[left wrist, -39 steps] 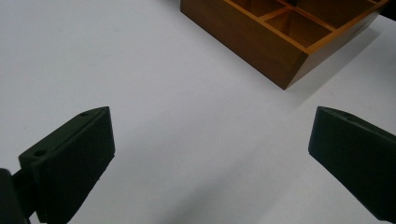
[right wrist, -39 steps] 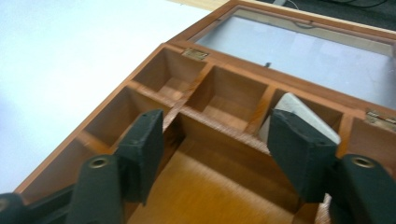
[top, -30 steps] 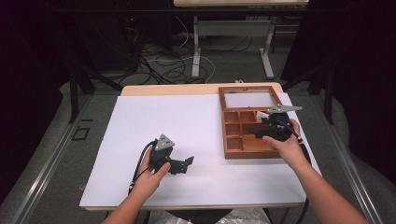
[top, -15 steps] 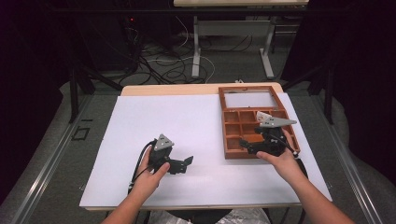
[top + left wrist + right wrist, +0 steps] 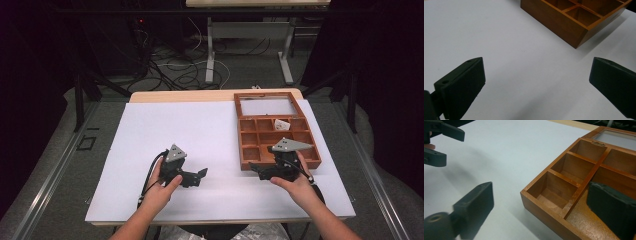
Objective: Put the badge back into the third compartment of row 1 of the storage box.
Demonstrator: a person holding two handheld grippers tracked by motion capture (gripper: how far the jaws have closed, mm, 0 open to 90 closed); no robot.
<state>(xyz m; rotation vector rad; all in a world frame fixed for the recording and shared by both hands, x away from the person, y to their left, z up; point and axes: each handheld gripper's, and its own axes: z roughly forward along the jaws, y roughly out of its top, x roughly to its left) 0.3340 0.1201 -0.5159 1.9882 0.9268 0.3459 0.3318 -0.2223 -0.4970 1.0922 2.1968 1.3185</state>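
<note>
A wooden box (image 5: pixel 244 131) with several compartments sits at the right of the white table cover, its glass lid (image 5: pixel 265 106) lying open behind it. A small white item (image 5: pixel 281 123) lies in one far compartment. My right gripper (image 5: pixel 256 171) is low at the box's near left corner; its jaws have just been opening and stand open. In the right gripper view the box corner (image 5: pixel 554 195) shows beyond the right gripper (image 5: pixel 540 195), with nothing pressed between the pads. My left gripper (image 5: pixel 200 177) rests at the centre front, open and holding nothing. The left gripper (image 5: pixel 536 67) faces the box corner (image 5: pixel 574 27).
The white cover (image 5: pixel 170 125) spans the table, with a strip of bare wood (image 5: pixel 180 96) at the far edge. Beyond the table are cables and desk legs on the floor. The left gripper (image 5: pixel 439 142) shows at the upper left of the right gripper view.
My right hand has come from over the box's compartments back toward the near edge and down, to the box's front left corner. Its jaws have spread. The left hand has stayed put.
</note>
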